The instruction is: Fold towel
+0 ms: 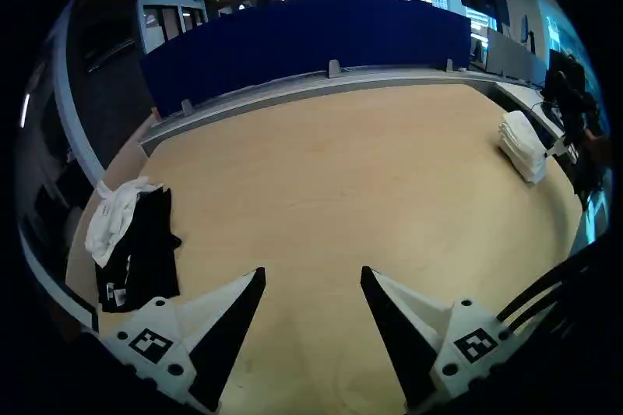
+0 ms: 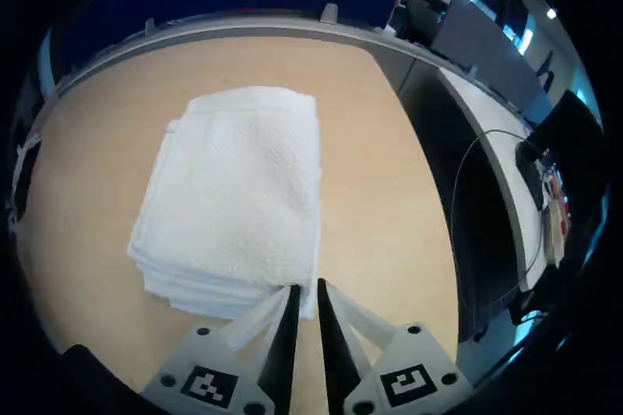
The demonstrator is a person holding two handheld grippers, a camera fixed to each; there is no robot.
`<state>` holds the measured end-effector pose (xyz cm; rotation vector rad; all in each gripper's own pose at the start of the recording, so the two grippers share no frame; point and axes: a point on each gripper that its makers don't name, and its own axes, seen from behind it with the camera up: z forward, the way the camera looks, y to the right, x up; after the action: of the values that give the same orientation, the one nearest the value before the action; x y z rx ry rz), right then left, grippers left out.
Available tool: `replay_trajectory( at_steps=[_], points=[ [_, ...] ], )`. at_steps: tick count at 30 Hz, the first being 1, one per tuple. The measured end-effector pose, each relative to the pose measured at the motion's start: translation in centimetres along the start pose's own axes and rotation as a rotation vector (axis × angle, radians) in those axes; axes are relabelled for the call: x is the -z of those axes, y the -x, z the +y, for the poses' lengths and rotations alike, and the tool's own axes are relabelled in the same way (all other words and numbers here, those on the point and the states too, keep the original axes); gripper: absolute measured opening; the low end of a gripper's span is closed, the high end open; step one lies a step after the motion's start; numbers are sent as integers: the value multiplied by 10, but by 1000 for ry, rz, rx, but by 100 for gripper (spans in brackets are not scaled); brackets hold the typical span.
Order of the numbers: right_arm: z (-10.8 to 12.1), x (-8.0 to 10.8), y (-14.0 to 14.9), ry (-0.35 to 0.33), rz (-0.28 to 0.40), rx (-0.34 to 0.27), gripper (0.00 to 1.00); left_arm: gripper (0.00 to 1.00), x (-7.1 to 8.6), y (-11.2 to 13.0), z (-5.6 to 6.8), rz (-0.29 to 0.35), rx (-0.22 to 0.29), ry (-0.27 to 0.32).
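Observation:
A stack of folded white towels (image 2: 234, 197) lies on the light wooden table (image 2: 374, 166) in the right gripper view. My right gripper (image 2: 307, 302) is at the stack's near right corner, and its fingers (image 2: 286, 329) are nearly together, pinching the top towel's edge. In the left gripper view the same white stack (image 1: 523, 144) sits far off at the table's right edge. My left gripper (image 1: 311, 283) hovers open over bare table (image 1: 335, 181) with nothing between its fingers.
A crumpled white cloth (image 1: 113, 216) lies on black cloth (image 1: 144, 259) at the table's left edge. A blue partition (image 1: 311, 41) runs along the far side. To the right of the table stands another desk (image 2: 498, 150) with cables and a dark chair (image 2: 572, 142).

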<state>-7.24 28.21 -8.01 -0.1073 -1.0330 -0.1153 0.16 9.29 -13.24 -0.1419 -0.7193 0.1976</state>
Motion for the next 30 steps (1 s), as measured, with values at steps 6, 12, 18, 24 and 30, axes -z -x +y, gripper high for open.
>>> replay_trajectory(
  at_steps=[6, 12, 18, 24, 30],
  points=[
    [1, 10, 2, 0, 14, -8, 59, 90, 1, -1, -3, 5, 3, -1],
    [5, 16, 3, 17, 27, -25, 94, 90, 1, -2, -5, 8, 3, -2],
    [2, 23, 2, 15, 44, -31, 100, 90, 2, -2, -5, 11, 2, 0],
    [-12, 30, -7, -14, 86, -37, 100, 90, 3, -2, -7, 13, 7, 0],
    [-36, 32, -23, -67, 122, -35, 100, 90, 4, -2, -9, 16, 4, -3]
  ],
)
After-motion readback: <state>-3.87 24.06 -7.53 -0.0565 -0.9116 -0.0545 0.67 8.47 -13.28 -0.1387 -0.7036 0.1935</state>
